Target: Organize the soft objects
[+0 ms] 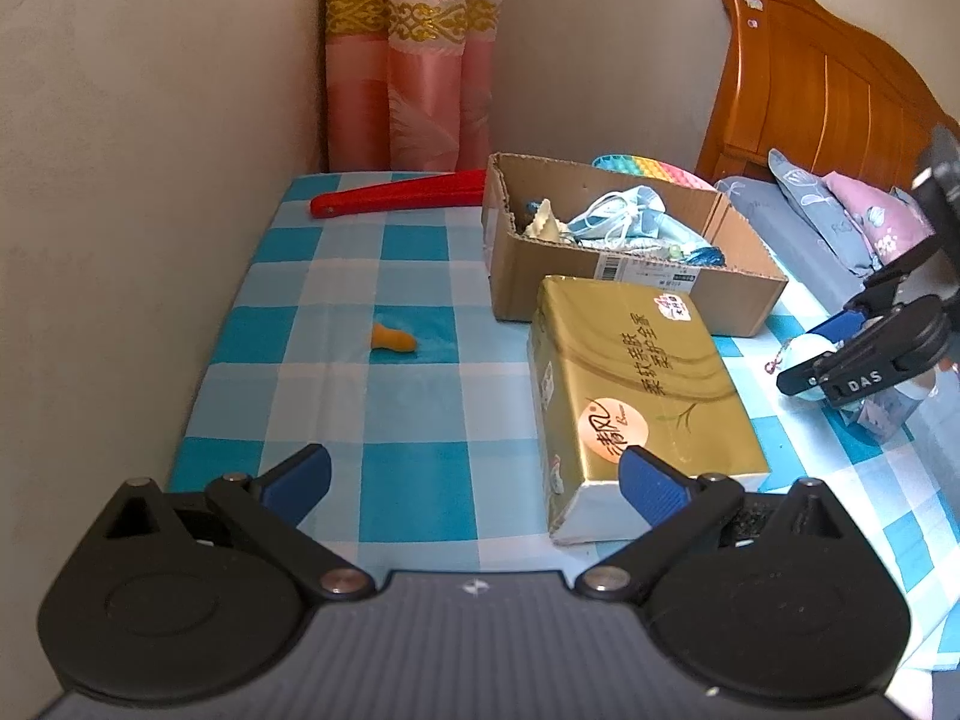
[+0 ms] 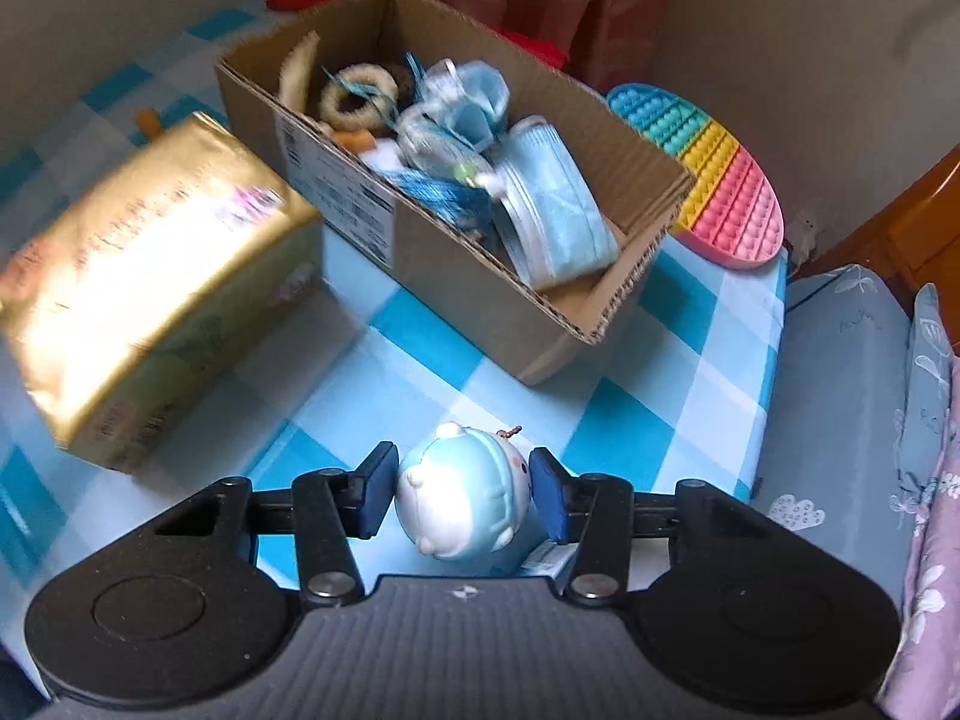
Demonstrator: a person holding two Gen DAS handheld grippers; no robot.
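Right gripper jaws clamped on blue-white plush toy near surface's right edge; left gripper jaws wide, empty; cardboard box beyond.

i see a table with a blue and white checked cloth filling the middle of the left wrist view. a plain grey wall takes up the left side of the frame and goes on behind the table. at the top middle hangs a shiny pink curtain with a gold band across it. in the upper right is a brown wooden headboard. under it, at the right edge, lie pillows in grey, blue and pink with little flowers. in the right wrist view a grey-blue bed sheet fills the right side, just beside the table edge.
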